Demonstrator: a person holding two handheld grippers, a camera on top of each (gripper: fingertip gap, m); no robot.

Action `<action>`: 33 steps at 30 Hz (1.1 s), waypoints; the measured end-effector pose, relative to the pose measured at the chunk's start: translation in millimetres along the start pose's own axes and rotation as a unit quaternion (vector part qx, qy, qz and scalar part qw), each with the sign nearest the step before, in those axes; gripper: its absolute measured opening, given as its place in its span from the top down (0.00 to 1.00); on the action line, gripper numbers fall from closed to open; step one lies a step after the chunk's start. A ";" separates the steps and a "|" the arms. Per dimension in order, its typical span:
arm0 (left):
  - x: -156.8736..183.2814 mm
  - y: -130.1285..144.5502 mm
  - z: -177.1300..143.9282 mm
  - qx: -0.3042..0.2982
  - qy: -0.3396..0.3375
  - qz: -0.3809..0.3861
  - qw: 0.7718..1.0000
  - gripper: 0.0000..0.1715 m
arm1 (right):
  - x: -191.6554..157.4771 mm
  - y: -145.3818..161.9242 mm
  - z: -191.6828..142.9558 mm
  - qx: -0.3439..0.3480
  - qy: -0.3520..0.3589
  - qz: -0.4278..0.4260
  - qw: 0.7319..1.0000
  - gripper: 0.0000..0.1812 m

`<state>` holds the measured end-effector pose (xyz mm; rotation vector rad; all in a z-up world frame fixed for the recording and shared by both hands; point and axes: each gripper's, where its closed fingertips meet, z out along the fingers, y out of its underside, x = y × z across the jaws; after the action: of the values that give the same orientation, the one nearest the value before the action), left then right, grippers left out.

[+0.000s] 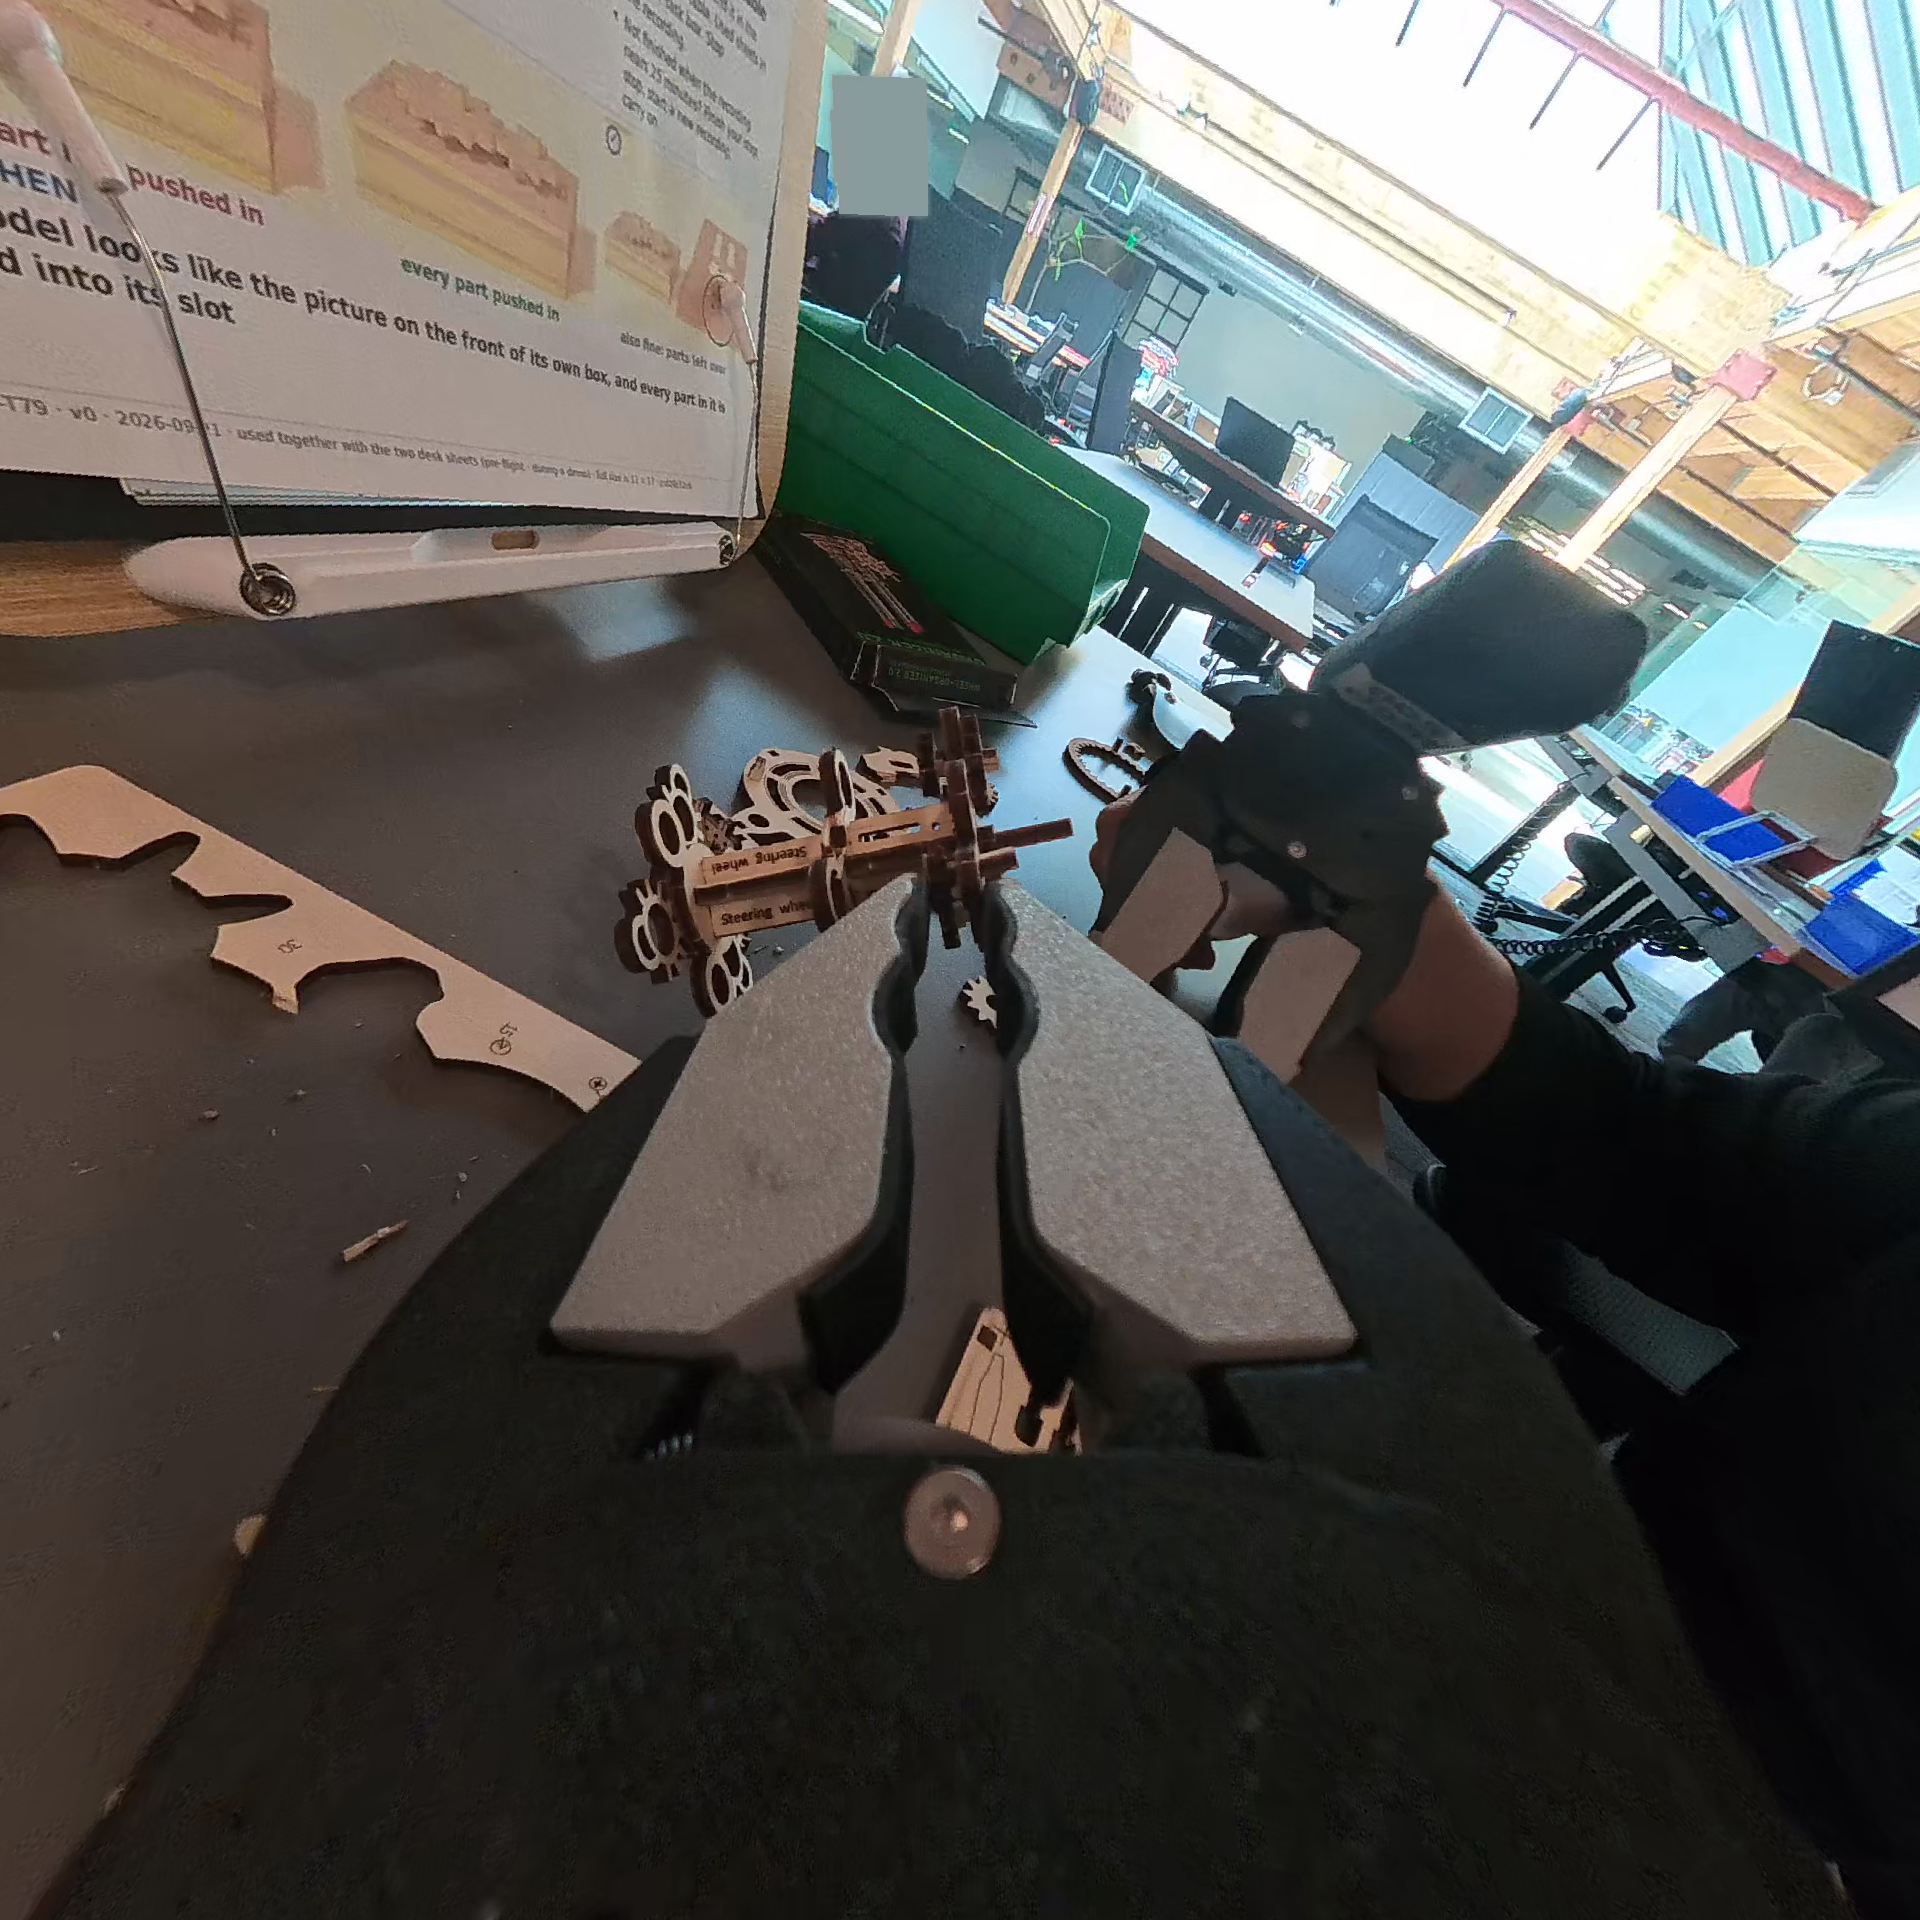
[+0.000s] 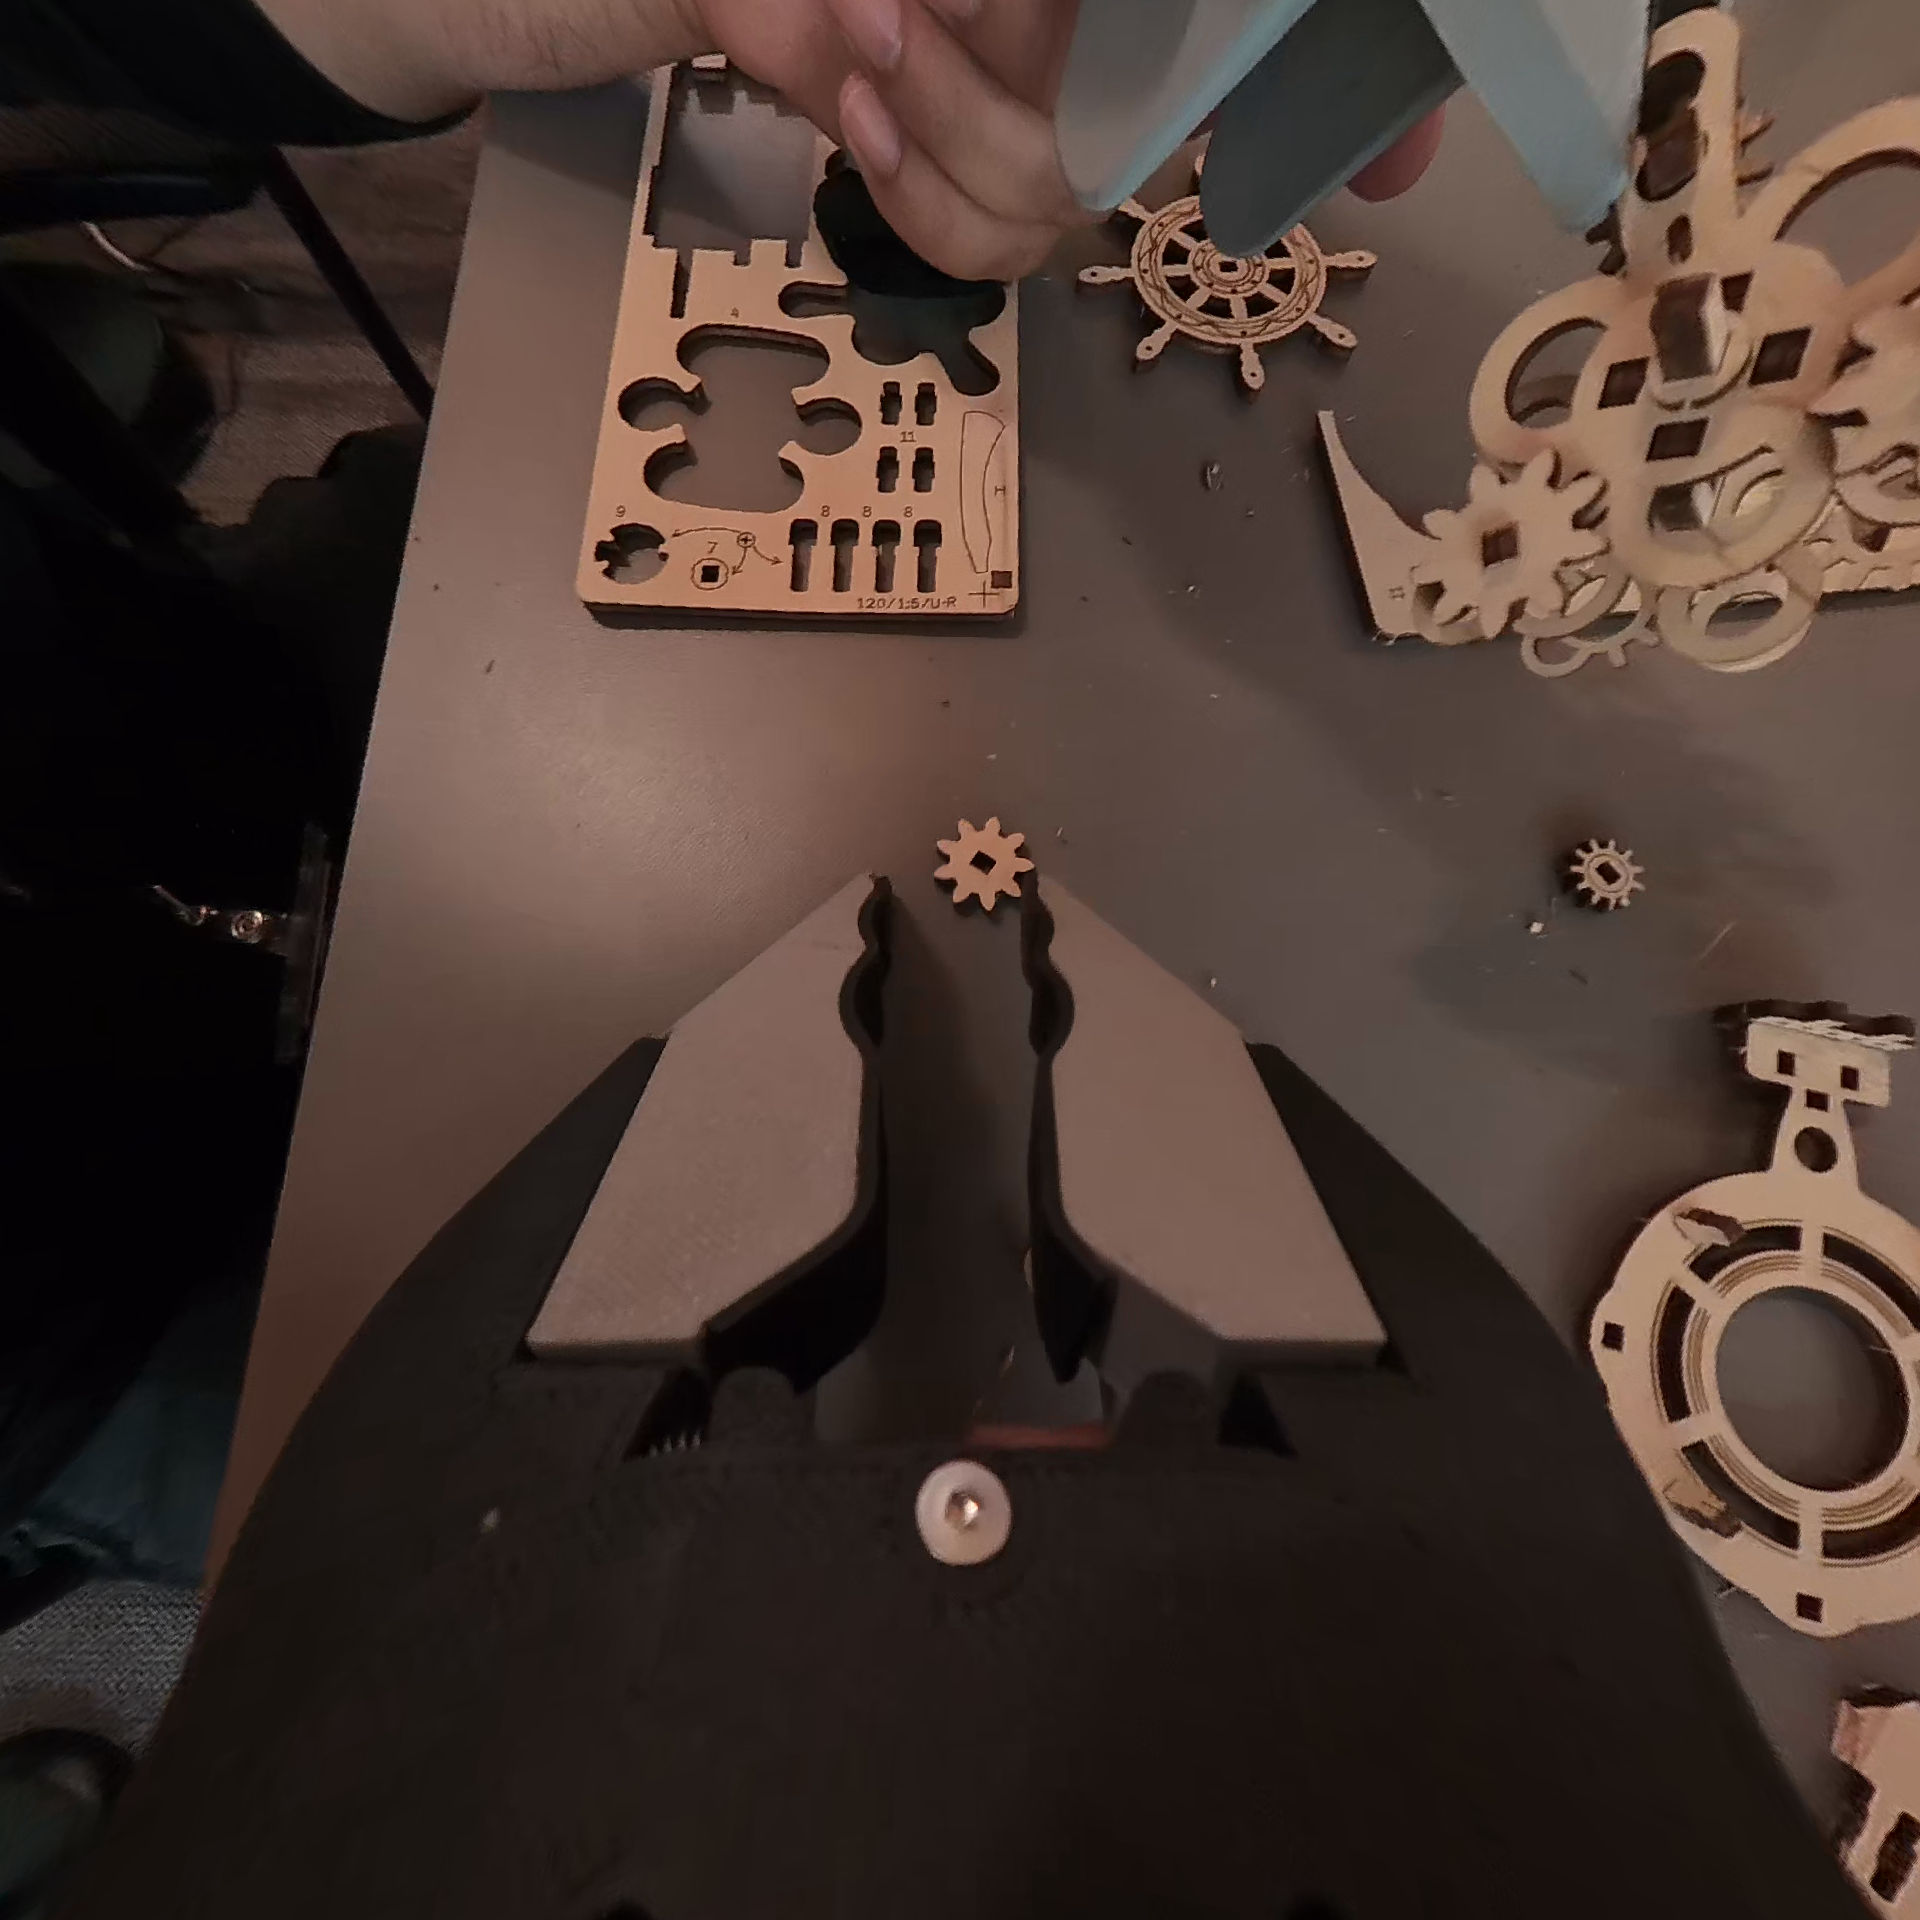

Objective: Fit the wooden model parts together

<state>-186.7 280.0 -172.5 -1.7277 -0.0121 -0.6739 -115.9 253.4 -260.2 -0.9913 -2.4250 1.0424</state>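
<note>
My left gripper (image 1: pixel 954 891) is shut on one end of a wooden assembly (image 1: pixel 790 873), a shaft carrying several lobed wheels, and holds it tilted above the dark table (image 1: pixel 416 727). In the right wrist view the assembly (image 2: pixel 1683 436) hangs at the top right under the left gripper's pale fingers (image 2: pixel 1174 104). My right gripper (image 2: pixel 957 887) is open, pointing down at the table. A small light wooden gear (image 2: pixel 984 862) lies flat just ahead of its tips, slightly toward the right finger. The right gripper also shows in the left wrist view (image 1: pixel 1216 966), held by a hand.
On the table are an emptied part sheet (image 2: pixel 800 416), a ship's wheel piece (image 2: pixel 1226 281), a small dark gear (image 2: pixel 1605 873), and a round ring part (image 2: pixel 1787 1382). A leftover sheet strip (image 1: pixel 312 935), an instruction stand (image 1: pixel 416 260) and a black box (image 1: pixel 894 623) lie beyond. The gap from one gripper's tips to the other's is roughly 12 cm. It is some 10 cm from my left tips to the small dark gear (image 2: pixel 1605 873).
</note>
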 end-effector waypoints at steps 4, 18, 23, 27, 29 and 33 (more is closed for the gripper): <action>-0.2 0.0 0.1 0.000 0.000 -0.001 1.000 0.96 | 0.1 2.1 -1.9 -0.003 0.003 -0.009 1.000 0.89; 0.7 0.8 0.6 -0.003 0.003 0.000 1.000 0.96 | 4.4 -4.0 -1.7 0.005 0.018 -0.022 1.000 0.85; 1.8 1.5 1.1 -0.005 0.006 0.000 1.000 0.96 | 0.8 -3.0 2.6 -0.003 0.010 -0.024 1.000 0.84; 1.6 1.0 0.8 -0.003 0.006 -0.001 1.000 0.96 | -5.2 -1.9 2.1 -0.003 -0.006 -0.026 1.000 0.91; 1.5 1.0 0.8 -0.003 0.006 -0.001 1.000 0.96 | -4.8 -1.0 1.1 -0.004 -0.006 -0.025 1.000 0.91; 1.8 1.6 1.2 -0.005 0.006 0.001 1.000 0.96 | -0.5 -1.6 1.4 -0.004 0.004 -0.020 1.000 0.88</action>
<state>-184.1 280.0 -173.2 -1.7326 0.0015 -0.6841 -117.0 251.5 -259.9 -0.9428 -2.4330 1.0143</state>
